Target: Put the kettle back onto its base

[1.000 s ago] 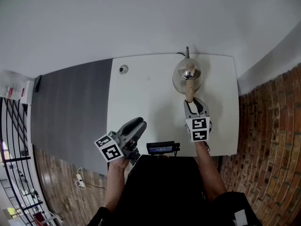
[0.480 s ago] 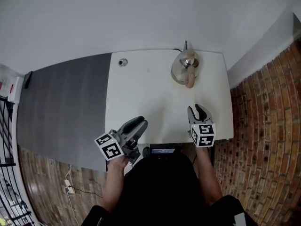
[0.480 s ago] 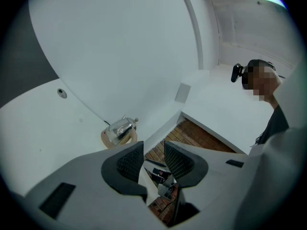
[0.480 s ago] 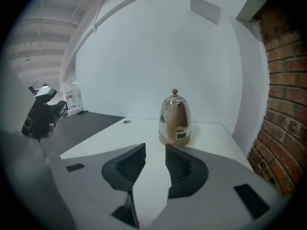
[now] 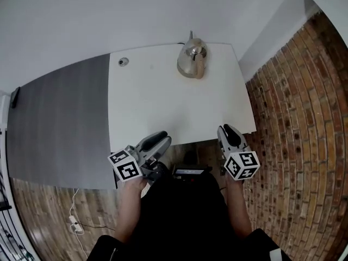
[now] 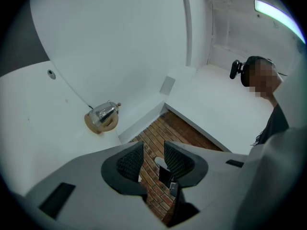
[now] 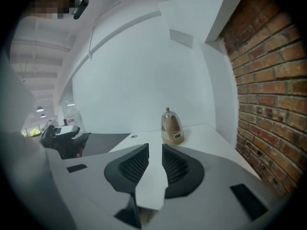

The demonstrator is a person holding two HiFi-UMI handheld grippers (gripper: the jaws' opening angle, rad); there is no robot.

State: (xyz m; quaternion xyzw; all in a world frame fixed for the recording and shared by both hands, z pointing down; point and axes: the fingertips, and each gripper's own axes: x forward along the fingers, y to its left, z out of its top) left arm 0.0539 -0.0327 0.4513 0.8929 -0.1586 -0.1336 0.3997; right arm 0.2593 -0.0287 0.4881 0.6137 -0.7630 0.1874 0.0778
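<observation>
The shiny metal kettle (image 5: 191, 58) with a tan handle stands upright at the far edge of the white table (image 5: 163, 107), on what looks like a low base; a cord runs off behind it. It shows small in the left gripper view (image 6: 101, 115) and in the right gripper view (image 7: 171, 125). My left gripper (image 5: 161, 138) hangs at the table's front edge, open and empty (image 6: 152, 158). My right gripper (image 5: 228, 130) is also at the front edge, far from the kettle; its jaws are closing with nothing between them (image 7: 154, 162).
A small round grommet (image 5: 124, 61) sits in the table's far left corner. A brick wall (image 5: 293, 91) rises on the right, and a grey mat (image 5: 54, 124) lies left of the table. A black device (image 5: 188, 172) hangs at the person's waist.
The right gripper has drawn back from the kettle's handle to the table's front edge. The left gripper has also pulled back a little. The kettle stays where it stood.
</observation>
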